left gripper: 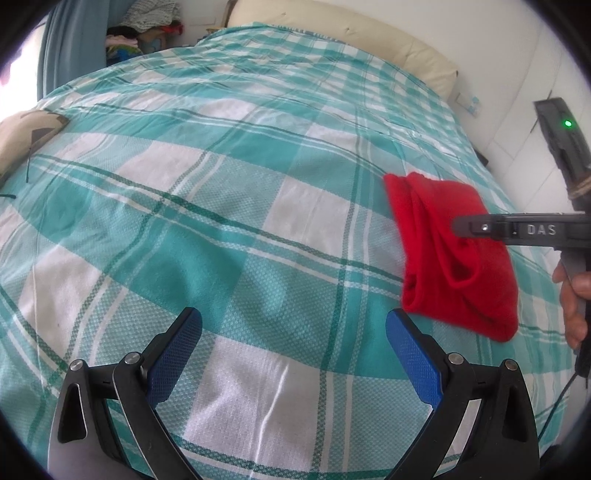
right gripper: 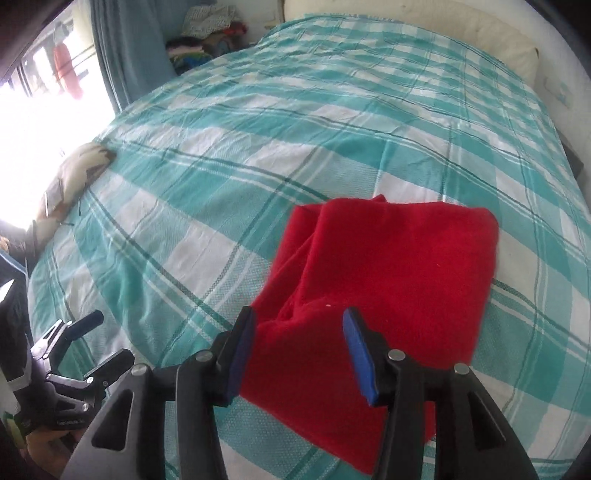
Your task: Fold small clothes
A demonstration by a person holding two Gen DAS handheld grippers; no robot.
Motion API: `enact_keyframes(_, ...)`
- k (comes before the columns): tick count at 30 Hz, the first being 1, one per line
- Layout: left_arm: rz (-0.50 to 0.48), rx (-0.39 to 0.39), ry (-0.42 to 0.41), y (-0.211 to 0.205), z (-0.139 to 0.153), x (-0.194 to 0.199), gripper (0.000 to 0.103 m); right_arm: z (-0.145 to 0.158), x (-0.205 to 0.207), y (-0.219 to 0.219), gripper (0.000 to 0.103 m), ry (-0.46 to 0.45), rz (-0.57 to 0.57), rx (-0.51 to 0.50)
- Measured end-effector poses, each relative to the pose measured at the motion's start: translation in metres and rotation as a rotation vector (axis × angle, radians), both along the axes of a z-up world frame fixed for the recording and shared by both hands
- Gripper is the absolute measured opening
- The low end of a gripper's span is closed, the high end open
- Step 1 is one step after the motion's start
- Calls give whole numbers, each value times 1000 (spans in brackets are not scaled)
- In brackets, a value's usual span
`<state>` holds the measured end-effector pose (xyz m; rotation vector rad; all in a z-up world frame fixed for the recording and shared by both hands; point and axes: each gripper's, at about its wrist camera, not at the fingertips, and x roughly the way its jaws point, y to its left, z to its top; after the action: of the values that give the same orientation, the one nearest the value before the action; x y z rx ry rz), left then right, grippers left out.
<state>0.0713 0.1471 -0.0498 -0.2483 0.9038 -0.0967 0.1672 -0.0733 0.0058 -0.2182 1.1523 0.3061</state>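
Looking along the left gripper (left gripper: 293, 326) in the left wrist view, its blue-padded jaws are standing spread wide over the teal and white checked bedspread (left gripper: 207, 206), with nothing between them. The folded red garment (left gripper: 436, 258) is lying on the bedspread to the right of that gripper and apart from it, and the right gripper (left gripper: 480, 229) is reaching in above it, a hand (left gripper: 574, 306) gripping its handle. In the right wrist view, the right gripper (right gripper: 299, 325) is hovering over the near edge of the red garment (right gripper: 388, 266), its jaws standing parted and not pinching the cloth. A cream pillow (right gripper: 461, 33) is lying at the far end of the bed.
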Motion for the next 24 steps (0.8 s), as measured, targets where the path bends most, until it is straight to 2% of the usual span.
enact_keyframes(4,-2,9,8,0,-3,0,100,-32,30,15,43,53,-63,-177)
enact_keyframes(5,-3,11,9,0,-3,0,100,-39,36,14,43,65,-76,-190)
enact_keyframes(7,-6,5,14,1,-3,1,100,-49,40,11,33,83,-88,-183)
enact_keyframes(8,-8,1,15,2,-3,1,100,-49,39,10,19,75,-91,-198)
enact_keyframes(10,-9,-3,15,3,-2,2,100,-40,37,5,15,55,-119,-169)
enact_keyframes(14,-14,3,7,4,0,5,100,-2,27,6,11,-17,-148,-63)
enact_keyframes(17,-11,8,9,4,-1,6,100,0,27,16,11,-15,-128,-22)
enact_keyframes(20,-6,16,22,5,-6,6,100,-31,30,23,13,41,-125,12)
enact_keyframes(21,-5,20,28,6,-7,6,100,-42,30,22,21,70,-127,33)
enact_keyframes(22,-3,20,33,7,-9,5,100,-49,29,20,24,86,-133,65)
enact_keyframes(24,1,18,36,8,-10,5,100,-43,24,12,43,69,-136,175)
